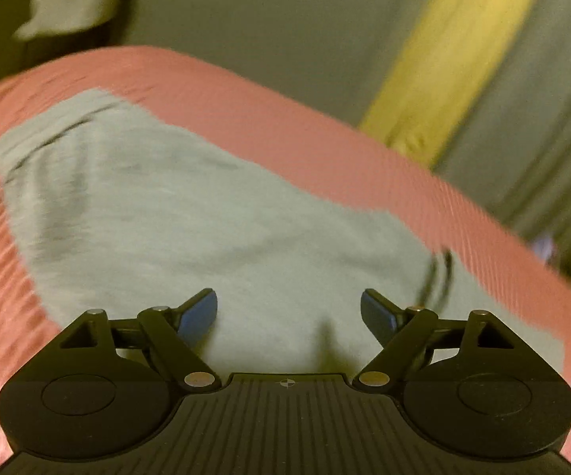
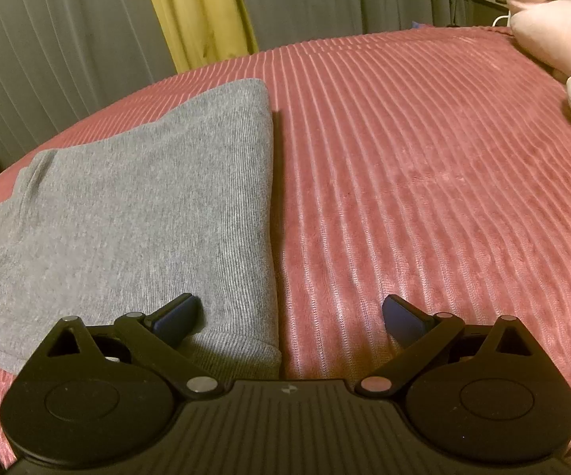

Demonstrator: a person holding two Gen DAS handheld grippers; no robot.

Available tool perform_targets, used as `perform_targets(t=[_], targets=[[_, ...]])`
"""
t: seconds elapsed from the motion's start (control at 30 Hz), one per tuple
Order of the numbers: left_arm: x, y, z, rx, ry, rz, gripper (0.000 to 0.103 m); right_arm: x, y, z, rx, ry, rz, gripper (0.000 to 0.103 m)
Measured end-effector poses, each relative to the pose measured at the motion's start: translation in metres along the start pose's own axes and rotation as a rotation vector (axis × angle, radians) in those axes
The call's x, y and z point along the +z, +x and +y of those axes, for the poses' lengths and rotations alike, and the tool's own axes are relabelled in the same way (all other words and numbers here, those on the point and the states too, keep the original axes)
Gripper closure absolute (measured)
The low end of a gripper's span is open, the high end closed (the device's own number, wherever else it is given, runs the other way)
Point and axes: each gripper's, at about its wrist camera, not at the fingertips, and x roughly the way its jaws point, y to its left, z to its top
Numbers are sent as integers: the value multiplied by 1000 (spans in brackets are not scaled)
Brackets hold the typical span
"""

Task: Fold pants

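Grey knit pants (image 1: 174, 213) lie folded on a ribbed pink bedspread (image 1: 325, 134); the left wrist view is blurred. My left gripper (image 1: 288, 316) hangs over the near part of the pants, its blue pads (image 1: 200, 314) wide apart, and nothing is between them. In the right wrist view the same grey pants (image 2: 147, 206) fill the left half, their straight folded edge running down the middle. My right gripper (image 2: 291, 318) stands open above the near right corner of the pants. One pad is over the cloth and the other over the bedspread (image 2: 424, 158). Nothing is gripped.
Grey curtains (image 2: 56, 51) with a yellow strip (image 2: 202, 12) hang behind the bed. Pink and cream plush toys (image 2: 554, 35) lie at the bed's far right. A pale heap (image 1: 75, 0) sits on dark furniture at the left wrist view's top left.
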Motion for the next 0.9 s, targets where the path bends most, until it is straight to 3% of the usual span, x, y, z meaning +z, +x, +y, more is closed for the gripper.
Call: perform_targets(t=[0.33, 0.4, 0.53, 0.67, 0.83, 0.9], targets=[[10, -18, 166, -29, -542, -60, 17, 0, 1, -2, 6, 19, -9, 4], [9, -19, 184, 2, -602, -69, 18, 0, 1, -2, 5, 20, -12, 4], [7, -10, 209, -108, -692, -63, 18, 0, 2, -1, 0, 23, -17, 4], [14, 7, 224, -173, -691, -82, 18, -1, 2, -1, -2, 26, -21, 4], [19, 38, 252, -283, -828, -89, 19, 0, 2, -1, -4, 26, -22, 4], [23, 44, 258, -307, -853, -82, 26, 0, 3, 0, -8, 27, -23, 4]])
